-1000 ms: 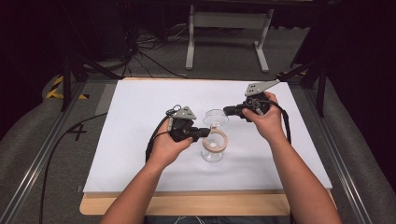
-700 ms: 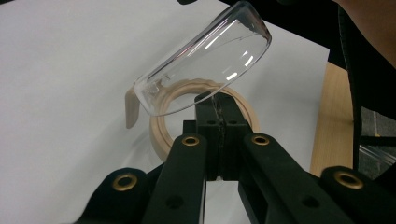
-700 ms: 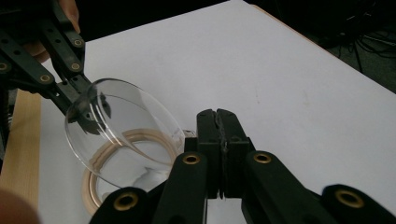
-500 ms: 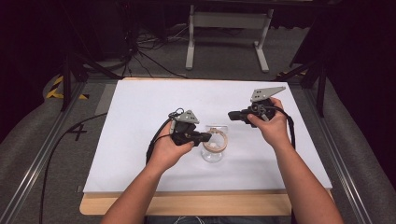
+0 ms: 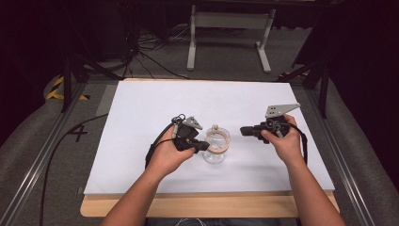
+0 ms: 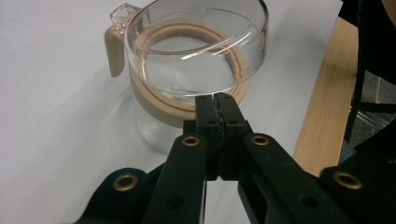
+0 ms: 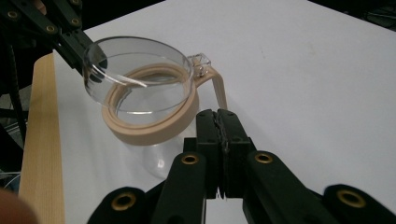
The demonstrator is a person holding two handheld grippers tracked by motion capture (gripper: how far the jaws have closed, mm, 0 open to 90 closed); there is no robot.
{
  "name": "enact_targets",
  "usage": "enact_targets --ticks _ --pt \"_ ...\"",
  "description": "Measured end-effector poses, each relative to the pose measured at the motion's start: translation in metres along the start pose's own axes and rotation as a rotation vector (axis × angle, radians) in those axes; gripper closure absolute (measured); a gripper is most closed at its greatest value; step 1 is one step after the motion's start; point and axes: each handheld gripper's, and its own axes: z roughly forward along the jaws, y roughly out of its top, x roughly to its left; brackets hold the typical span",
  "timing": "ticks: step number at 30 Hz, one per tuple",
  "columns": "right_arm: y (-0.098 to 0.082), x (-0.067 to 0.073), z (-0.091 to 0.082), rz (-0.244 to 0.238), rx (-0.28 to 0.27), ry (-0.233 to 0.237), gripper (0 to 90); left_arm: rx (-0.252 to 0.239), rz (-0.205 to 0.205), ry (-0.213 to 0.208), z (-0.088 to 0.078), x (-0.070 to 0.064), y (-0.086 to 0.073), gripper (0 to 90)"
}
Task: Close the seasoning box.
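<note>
Since a second ago my right gripper (image 5: 244, 131) has drawn back from the glass jar (image 5: 215, 153), now well apart from it over the bench (image 5: 141, 103). Its own view shows the tan clasp arm (image 7: 218, 86) just ahead of my clenched, empty fingers (image 7: 209, 126), detail the high view blurs. My left gripper (image 6: 216, 100), forearm angled in, has its fingers (image 6: 229, 112) pinched on the jar's clear rim.
</note>
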Motion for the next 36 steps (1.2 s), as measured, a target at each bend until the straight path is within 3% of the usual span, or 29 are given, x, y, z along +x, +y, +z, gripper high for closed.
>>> enact_targets --ticks 9,17,25,27,31,36 --pt "-0.019 0.001 -0.004 0.049 -0.042 0.031 89.2 0.110 0.012 0.017 0.004 -0.002 0.000 90.0" --pt "-0.019 0.003 -0.008 0.042 -0.042 0.018 89.2 0.120 0.027 0.022 -0.002 -0.006 0.001 90.0" --pt "-0.019 0.004 -0.012 0.043 -0.044 0.012 86.2 0.050 -0.005 0.035 -0.025 0.006 -0.006 80.6" --pt "-0.020 0.003 -0.020 0.047 -0.051 0.018 80.6 0.029 -0.027 0.033 -0.034 0.012 -0.012 79.6" --pt "-0.021 -0.001 -0.033 0.055 -0.048 -0.023 75.9 0.012 -0.075 0.079 -0.052 0.027 -0.026 76.6" --pt "-0.025 -0.007 -0.048 0.065 -0.050 -0.062 73.0 -0.002 -0.105 0.128 -0.065 0.042 -0.038 72.0"
